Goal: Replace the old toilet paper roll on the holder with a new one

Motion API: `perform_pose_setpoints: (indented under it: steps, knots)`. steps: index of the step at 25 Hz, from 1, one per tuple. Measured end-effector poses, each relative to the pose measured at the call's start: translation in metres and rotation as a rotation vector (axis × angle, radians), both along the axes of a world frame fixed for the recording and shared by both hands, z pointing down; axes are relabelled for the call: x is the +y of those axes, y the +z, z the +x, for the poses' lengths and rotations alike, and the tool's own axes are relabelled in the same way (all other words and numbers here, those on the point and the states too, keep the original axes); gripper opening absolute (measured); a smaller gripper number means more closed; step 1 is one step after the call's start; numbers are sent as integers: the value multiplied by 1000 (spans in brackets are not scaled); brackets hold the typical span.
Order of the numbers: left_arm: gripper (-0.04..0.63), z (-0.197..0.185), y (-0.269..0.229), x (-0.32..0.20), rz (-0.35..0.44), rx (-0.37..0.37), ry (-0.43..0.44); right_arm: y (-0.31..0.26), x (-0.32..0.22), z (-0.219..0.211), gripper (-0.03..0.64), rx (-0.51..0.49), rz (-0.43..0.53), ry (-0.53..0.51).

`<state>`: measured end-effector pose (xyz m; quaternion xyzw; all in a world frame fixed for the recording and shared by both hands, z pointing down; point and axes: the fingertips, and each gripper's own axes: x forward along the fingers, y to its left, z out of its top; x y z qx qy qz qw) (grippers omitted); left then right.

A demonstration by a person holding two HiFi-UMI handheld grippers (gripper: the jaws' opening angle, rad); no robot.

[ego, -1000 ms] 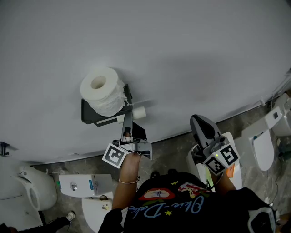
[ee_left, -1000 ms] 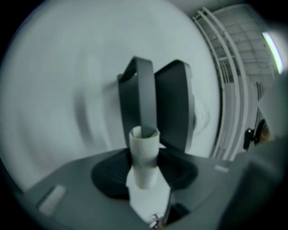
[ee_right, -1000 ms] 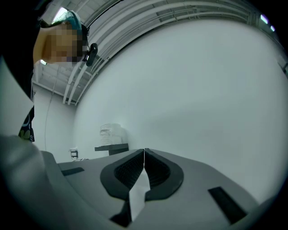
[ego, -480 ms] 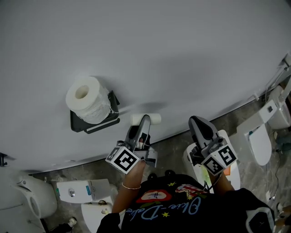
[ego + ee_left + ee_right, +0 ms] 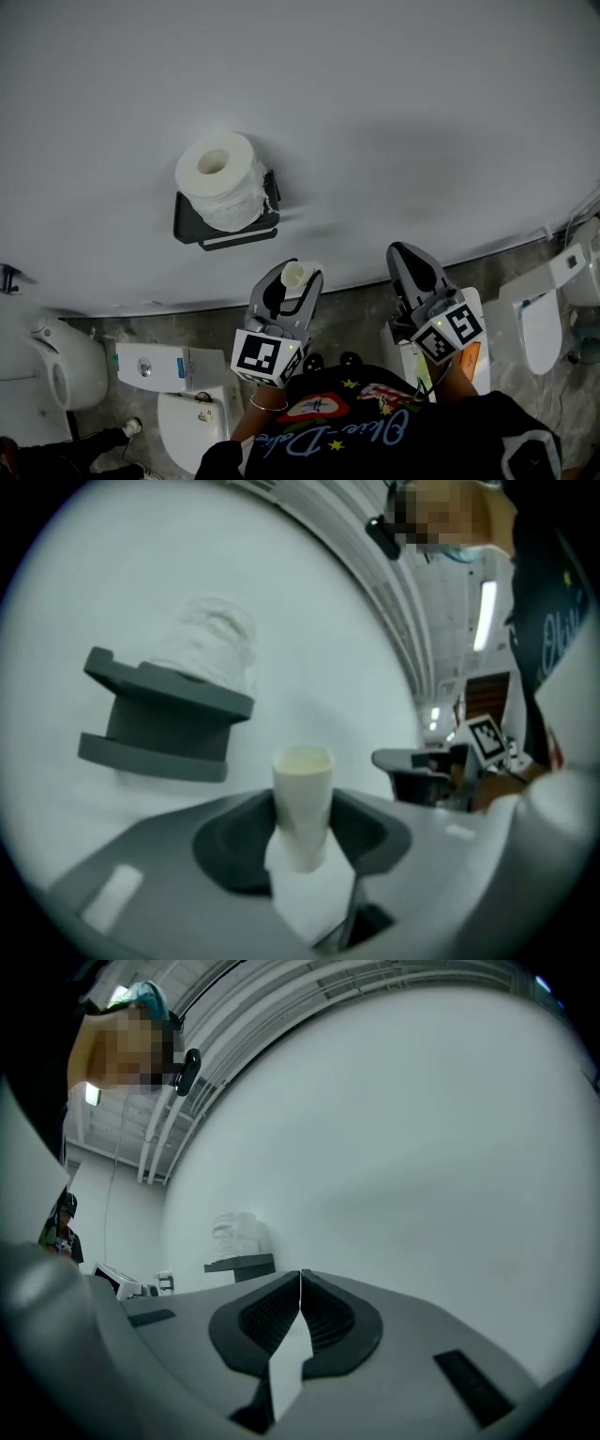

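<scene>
On the holder (image 5: pixel 194 227), the paper roll (image 5: pixel 217 180); empty tube (image 5: pixel 293 274) lower right.

Left gripper view: the lower end of the cardboard tube (image 5: pixel 302 799) is hidden between the jaws; the paper roll (image 5: pixel 211 639) is blurred and half covered by its wall holder (image 5: pixel 164 719). Right gripper view: the roll is seen small and faint. Head view: a toilet (image 5: pixel 66 375) at the left is cut off by the edge, as is what seems another toilet (image 5: pixel 539 323) at the right.
</scene>
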<state>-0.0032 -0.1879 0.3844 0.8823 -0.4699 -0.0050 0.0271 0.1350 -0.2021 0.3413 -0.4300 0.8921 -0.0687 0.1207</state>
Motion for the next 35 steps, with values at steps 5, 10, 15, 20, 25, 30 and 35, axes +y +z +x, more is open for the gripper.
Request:
perform_pose_setpoints:
  steps: [5,10,15,20,25,30,35]
  knots:
    - [174,-7,2,8,-9,0,-12,5,1,-13,12,10,-11,-40]
    - [175,-16,-2,13,-2,-16,-38,3,2,-19,12,9,-3,-52]
    - [176,-24,-6,18,3,18,-48,-6,4,-27,12,7,22,-70]
    - [176,-35,-8,24,12,18,-62,-44,7,-54,14,53,156,-202]
    - [176,-58,-11,30,23,52,-119,-107,15,-117,87,241,332,-489]
    - [176,-83,-15,37,38,78,-185,-147,20,-174,168,578,521,-692]
    - [176,-100,-14,47,39,90,-225,-152,17,-223,222,883,604,-822]
